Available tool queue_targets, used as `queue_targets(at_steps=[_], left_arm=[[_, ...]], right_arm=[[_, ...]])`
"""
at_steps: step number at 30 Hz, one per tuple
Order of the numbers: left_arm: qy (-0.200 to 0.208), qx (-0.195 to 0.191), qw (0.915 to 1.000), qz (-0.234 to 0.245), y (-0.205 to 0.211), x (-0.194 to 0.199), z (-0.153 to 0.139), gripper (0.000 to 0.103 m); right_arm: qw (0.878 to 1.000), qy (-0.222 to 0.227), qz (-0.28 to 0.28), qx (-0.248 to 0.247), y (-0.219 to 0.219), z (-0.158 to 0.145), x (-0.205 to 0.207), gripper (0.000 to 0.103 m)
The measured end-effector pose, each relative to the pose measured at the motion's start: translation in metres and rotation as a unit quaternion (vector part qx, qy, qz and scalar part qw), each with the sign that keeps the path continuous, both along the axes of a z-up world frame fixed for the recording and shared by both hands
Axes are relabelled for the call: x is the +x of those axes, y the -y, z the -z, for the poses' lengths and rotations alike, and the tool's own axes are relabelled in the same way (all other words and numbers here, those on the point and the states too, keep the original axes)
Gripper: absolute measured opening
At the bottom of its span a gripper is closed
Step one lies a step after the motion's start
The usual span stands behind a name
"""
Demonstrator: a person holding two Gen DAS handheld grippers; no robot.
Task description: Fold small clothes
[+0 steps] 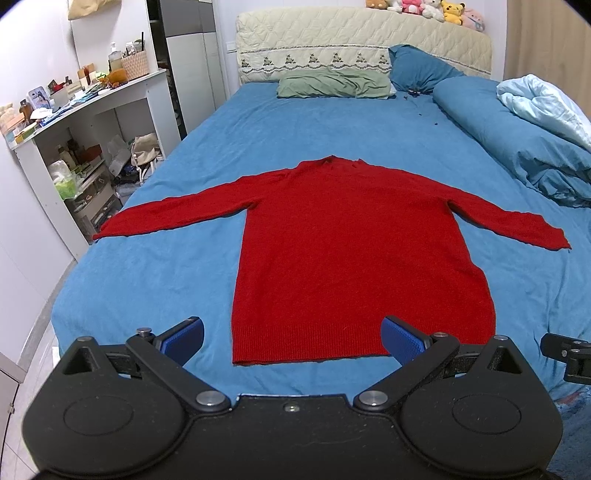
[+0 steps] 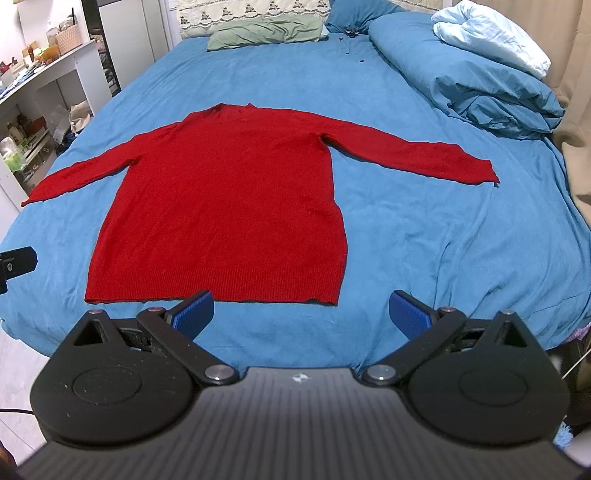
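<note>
A red sweater is laid flat on the blue sheet of a bed, hem nearest the cameras, neck toward 12 o'clock, both sleeves spread out to 9 and 3 o'clock. In the left wrist view the left tongs are held wide open just short of the hem; nothing is gripped between them. One blue pad is seen over bare sheet at 9 o'clock of the hem, the other over the hem's ribbed band. In the right wrist view the right tongs are likewise spread wide and empty, set at 6 o'clock of the sweater's right hem corner, with the left pad overlapping the hem edge and the other pad over bare sheet. Whether any pad touches the cloth cannot be told.

At 12 o'clock a green pillow is lain against a quilted headboard, on which soft toys are lined. A bundled blue duvet is heaped at 2 o'clock. A white shelf unit, crowded with small items, is stood beside the bed at 10 o'clock.
</note>
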State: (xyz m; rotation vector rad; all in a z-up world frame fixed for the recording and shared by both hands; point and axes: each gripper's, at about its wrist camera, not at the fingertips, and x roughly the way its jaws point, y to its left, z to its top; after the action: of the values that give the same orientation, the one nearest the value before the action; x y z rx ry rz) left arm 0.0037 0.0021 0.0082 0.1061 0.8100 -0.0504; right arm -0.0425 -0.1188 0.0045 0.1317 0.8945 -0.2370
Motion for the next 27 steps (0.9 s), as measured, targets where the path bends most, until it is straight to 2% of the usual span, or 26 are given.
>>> queue_targets(at_steps=[27], left_arm=[[0.008,-0.005,1.0000,0.003,0.0005,-0.0032,-0.0026,0.103]], right_arm=[[1.000,0.007,-0.001,0.001,-0.0038,-0.0002,-0.0026,0.103]])
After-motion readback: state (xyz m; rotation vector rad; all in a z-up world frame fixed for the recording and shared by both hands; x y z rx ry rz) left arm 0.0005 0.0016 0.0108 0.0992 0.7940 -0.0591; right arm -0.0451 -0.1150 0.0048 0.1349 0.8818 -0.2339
